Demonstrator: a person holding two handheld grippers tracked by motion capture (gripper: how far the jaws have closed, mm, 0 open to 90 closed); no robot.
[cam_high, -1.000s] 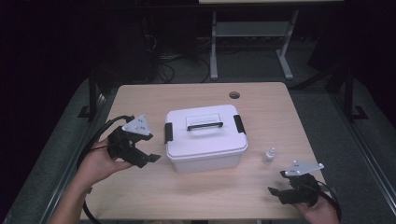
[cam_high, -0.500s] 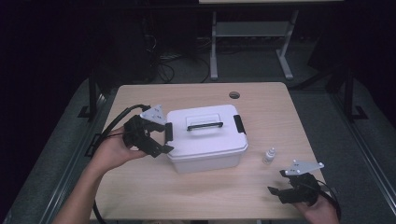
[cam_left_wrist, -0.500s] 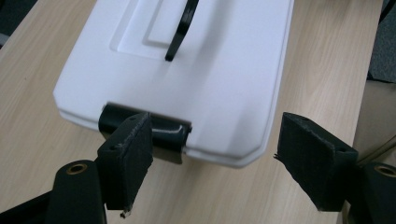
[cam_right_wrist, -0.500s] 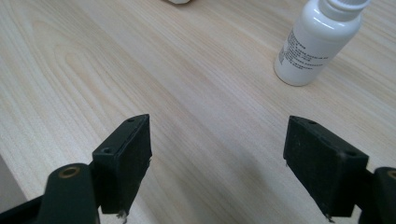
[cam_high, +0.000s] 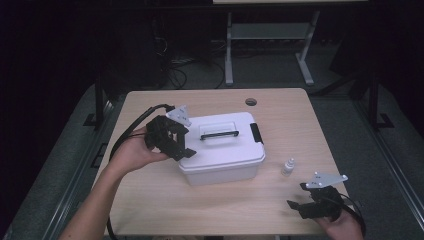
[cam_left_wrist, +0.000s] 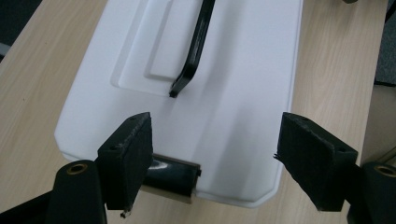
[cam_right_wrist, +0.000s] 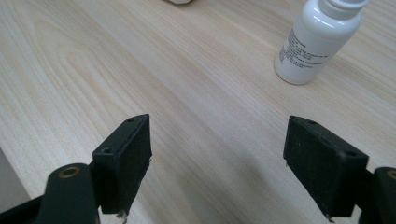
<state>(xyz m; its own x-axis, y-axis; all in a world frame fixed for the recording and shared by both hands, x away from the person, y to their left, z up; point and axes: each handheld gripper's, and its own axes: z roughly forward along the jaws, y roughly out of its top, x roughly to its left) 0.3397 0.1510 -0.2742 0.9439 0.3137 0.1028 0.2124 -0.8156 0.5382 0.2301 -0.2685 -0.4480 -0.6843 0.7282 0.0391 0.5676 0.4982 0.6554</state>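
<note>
- High view, nearest the person: the right gripper sits at about 5 o'clock on the table, held in a hand at the near edge, jaws spread with bare wood between them
- Right gripper view: its two black jaws stand released above the wood grain, gripping nothing; a small white bottle stands upright at 1 o'clock of that view, well ahead of the jaws and apart from them
- High view: that same bottle stands at about 4 o'clock on the table, just beside the near right corner of the white box, not touching it
- The white box rests at the middle of the table, lid on, with a black handle lying across the lid and a black latch on its 3 o'clock end
- The left gripper is held over the 9 o'clock end of the box, carried in the left hand, its cable looping away towards 10 o'clock
- Left gripper view: the jaws are released and wide, straddling the end of the lid without pressing on it; another black latch shows just beside the left jaw, at the box edge
- Farthest off, a round hole marks the tabletop at 12 o'clock
</note>
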